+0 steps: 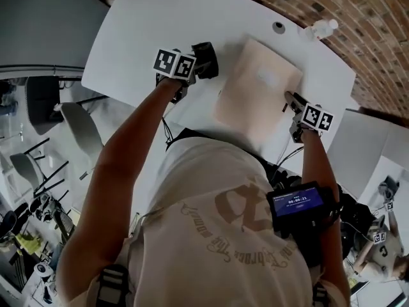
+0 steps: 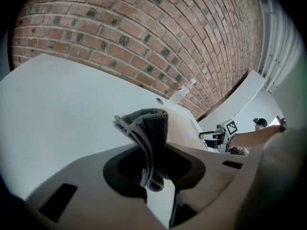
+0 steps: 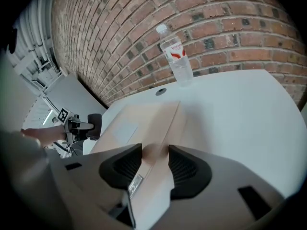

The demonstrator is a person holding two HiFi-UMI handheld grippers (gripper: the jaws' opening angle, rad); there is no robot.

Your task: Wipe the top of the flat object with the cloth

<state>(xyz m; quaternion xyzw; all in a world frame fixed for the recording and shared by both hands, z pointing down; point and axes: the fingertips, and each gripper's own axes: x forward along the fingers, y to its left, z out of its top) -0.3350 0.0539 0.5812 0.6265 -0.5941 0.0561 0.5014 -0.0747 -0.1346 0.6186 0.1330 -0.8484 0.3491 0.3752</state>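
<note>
A flat tan cardboard box (image 1: 255,88) (image 3: 139,121) lies on the white table (image 1: 160,18). My left gripper (image 1: 198,66) (image 2: 156,176) hovers just left of the box's far left corner, shut on a bunched dark grey cloth (image 1: 206,57) (image 2: 146,138) that sticks up between its jaws. My right gripper (image 1: 291,100) (image 3: 155,152) is at the box's near right edge. Its jaws stand wide, one on each side of that edge, and the cardboard fills the gap between the pads with no space showing.
A clear water bottle (image 1: 323,28) (image 3: 176,59) stands at the table's far edge by the brick wall, beside a round cable hole (image 1: 278,27) (image 3: 160,91). Another white table (image 1: 364,139) adjoins on the right. Chairs stand on the floor at the left.
</note>
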